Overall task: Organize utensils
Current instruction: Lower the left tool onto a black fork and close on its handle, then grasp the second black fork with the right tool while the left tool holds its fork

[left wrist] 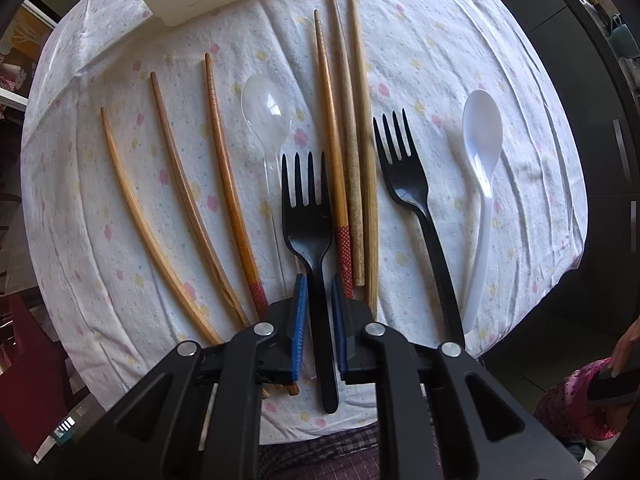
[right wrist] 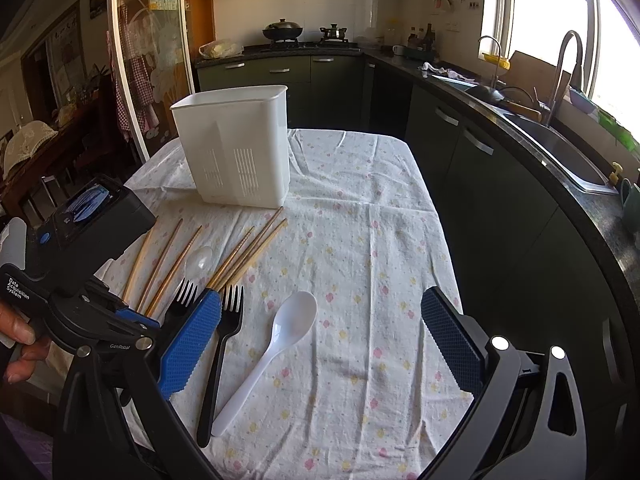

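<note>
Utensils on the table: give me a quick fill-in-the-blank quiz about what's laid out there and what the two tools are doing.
1. The left tool grips the handle of a ____ fork.
2. The right tool stands ____, with nothing between its fingers.
3. ____ wooden chopsticks lie on the cloth.
4. One spoon is clear; the other spoon is ____.

Missing words: black; open; Six; white.
</note>
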